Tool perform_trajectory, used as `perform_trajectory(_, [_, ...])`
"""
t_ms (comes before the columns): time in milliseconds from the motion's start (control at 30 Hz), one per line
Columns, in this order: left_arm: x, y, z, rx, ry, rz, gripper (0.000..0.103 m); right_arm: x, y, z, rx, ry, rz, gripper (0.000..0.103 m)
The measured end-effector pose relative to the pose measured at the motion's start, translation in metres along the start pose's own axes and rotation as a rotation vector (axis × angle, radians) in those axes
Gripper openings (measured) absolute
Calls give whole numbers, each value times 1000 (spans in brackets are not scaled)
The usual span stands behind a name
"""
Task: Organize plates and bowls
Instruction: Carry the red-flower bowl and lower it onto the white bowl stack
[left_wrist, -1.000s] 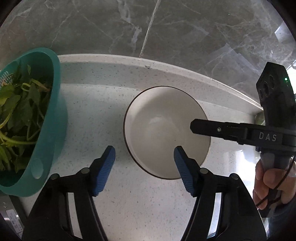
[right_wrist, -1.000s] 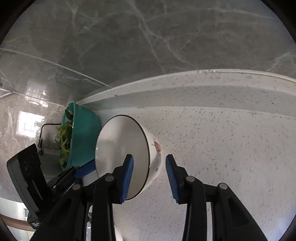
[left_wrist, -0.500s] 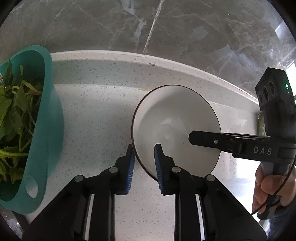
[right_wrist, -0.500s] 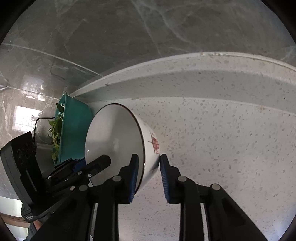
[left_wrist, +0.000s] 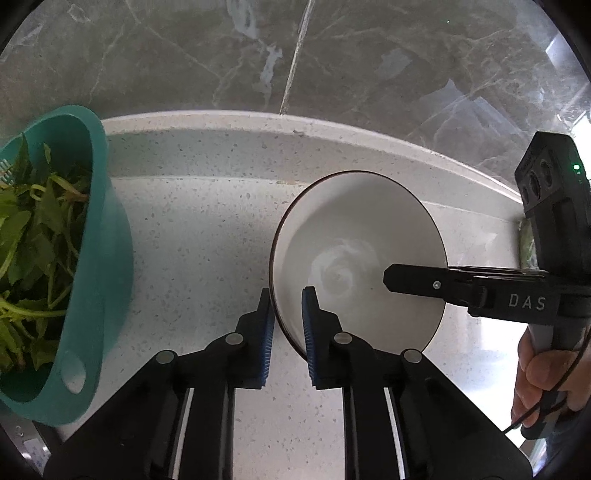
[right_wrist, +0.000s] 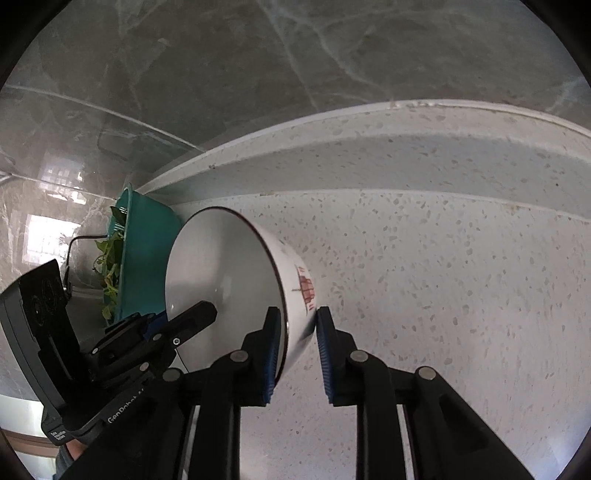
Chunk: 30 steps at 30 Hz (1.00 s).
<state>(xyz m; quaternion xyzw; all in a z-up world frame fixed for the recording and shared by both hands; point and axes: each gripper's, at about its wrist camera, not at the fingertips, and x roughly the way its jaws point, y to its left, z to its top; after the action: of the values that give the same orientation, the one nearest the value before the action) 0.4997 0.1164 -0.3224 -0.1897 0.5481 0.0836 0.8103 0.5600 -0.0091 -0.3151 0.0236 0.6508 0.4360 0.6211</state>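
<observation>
Tools left (left_wrist: 288, 317) and right (right_wrist: 298, 332) both clamp the bowl (left_wrist: 354, 258) rim.

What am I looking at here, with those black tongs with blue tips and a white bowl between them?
No robot here: a person holds a hand-operated gripper in each hand, each with a camera looking along its two fingers. One picture is from the left gripper, the other from the right gripper. Both are closed on the rim of the same white bowl, one blue pad inside and one outside, from opposite sides. In the right view the bowl shows a red mark on its outside. It is over a pale speckled counter by a grey marble wall. To the left stands a teal colander of leafy greens.
</observation>
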Motion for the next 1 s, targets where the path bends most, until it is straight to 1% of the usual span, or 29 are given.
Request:
perform_trajectory(200, [-37,-5,-7,-1,-46,-2,13,-19,23,-11,-49,-10,-5,22])
perform_trajectory(300, [-60,-3,-19,-8,-65,-3,13,-29,40,-20,-79,-11,8,21])
perform_trajectory(400, [-84,3,-37,-38,-79,-13,13,-38,59,-32,-114,-6,18,21])
perform_trajectory(567, [-125,16,-80,-82,-103,-2,13,-43,92,-63,-179,27,43,21])
perform_trajectory(767, [-168,34,-142,-155,-122,8,13,-36,131,-106,-256,100,71,21])
perform_trajectory(867, [-178,42,-174,-186,-108,14,14,-27,147,-128,-295,147,69,21])
perform_trajectory(1000, [-177,51,-215,-234,-74,6,14,-10,155,-141,-310,200,64,21])
